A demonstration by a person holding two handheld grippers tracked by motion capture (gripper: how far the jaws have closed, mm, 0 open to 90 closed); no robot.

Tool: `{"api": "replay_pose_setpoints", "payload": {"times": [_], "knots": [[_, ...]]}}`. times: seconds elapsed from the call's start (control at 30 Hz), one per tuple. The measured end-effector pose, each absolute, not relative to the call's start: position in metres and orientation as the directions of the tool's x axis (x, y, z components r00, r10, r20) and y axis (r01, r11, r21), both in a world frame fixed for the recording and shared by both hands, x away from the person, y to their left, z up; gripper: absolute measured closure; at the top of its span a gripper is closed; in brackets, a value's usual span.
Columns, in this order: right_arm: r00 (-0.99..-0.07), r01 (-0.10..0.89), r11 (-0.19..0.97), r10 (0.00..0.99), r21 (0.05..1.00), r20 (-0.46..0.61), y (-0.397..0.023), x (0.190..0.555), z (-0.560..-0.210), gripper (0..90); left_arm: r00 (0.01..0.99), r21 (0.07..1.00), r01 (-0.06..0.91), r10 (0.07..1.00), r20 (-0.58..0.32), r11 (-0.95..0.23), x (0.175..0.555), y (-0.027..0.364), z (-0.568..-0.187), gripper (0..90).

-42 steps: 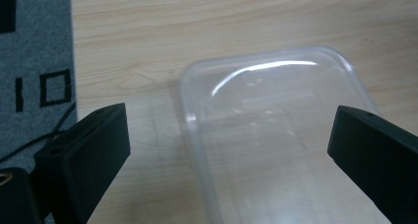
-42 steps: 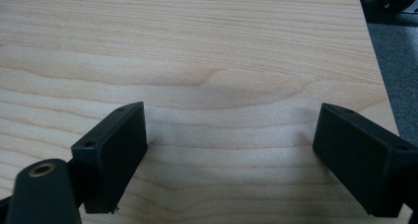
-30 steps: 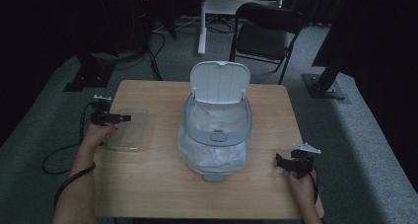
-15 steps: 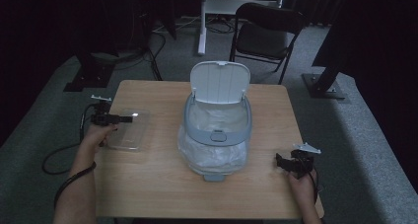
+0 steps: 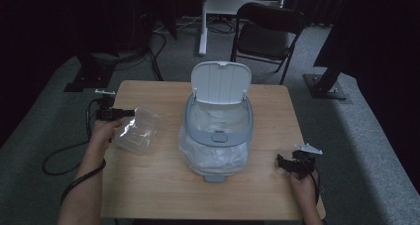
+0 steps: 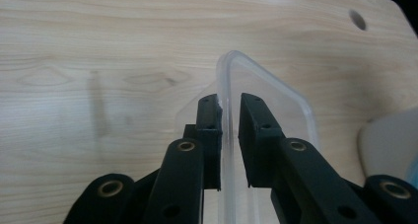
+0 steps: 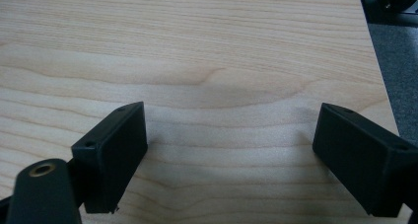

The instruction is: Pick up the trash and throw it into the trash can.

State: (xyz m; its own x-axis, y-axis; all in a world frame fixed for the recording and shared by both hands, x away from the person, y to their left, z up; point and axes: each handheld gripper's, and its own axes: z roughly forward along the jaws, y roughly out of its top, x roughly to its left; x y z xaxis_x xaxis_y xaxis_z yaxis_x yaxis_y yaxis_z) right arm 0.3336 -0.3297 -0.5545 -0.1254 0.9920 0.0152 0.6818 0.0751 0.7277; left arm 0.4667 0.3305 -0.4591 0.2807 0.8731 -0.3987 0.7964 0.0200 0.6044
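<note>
A clear plastic container [image 5: 136, 130] sits tilted at the table's left side, one edge raised. My left gripper [image 5: 130, 112] is shut on its rim; its jaws have just been closing with that rim between them. In the left gripper view the two black pads pinch the thin clear wall [image 6: 276, 93] at the gripper's tips [image 6: 227, 103]. My right gripper [image 5: 280, 161] rests near the table's front right corner, open, with bare wood between its fingers [image 7: 229, 135].
A grey-blue bin [image 5: 218, 131] with a white liner and its lid [image 5: 220, 82] raised stands mid-table on the wooden table [image 5: 148, 185]; its edge [image 6: 389, 140] shows beside the container. A folding chair [image 5: 267, 34] stands behind the table.
The left gripper's jaws closed on the container's rim and rose, tipping the container up off the table. The right gripper has kept still.
</note>
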Motion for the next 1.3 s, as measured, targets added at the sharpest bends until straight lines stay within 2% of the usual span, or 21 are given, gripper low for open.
{"api": "replay_pose_setpoints", "payload": {"times": [0.07,0.5,0.97,1.3], "knots": [[-0.126,0.682,0.075,0.992,0.728,0.015,-0.33,0.334,-0.555,12.7,0.295,0.611,0.791,0.857,-0.423,0.028,0.464,0.325,-0.455,85.6],[-0.125,0.681,0.075,0.992,0.728,0.016,-0.33,0.334,-0.555,12.7,0.41,0.672,0.74,0.818,-0.402,-0.041,0.444,0.291,-0.441,87.1],[-0.126,0.682,0.075,0.992,0.728,0.015,-0.33,0.334,-0.555,12.7,0.48,0.756,0.654,0.784,-0.393,-0.021,0.419,0.281,-0.413,88.1],[-0.125,0.682,0.074,0.992,0.728,0.016,-0.33,0.334,-0.555,12.7,0.544,0.826,0.563,0.756,-0.363,-0.009,0.397,0.277,-0.374,88.2]]}}
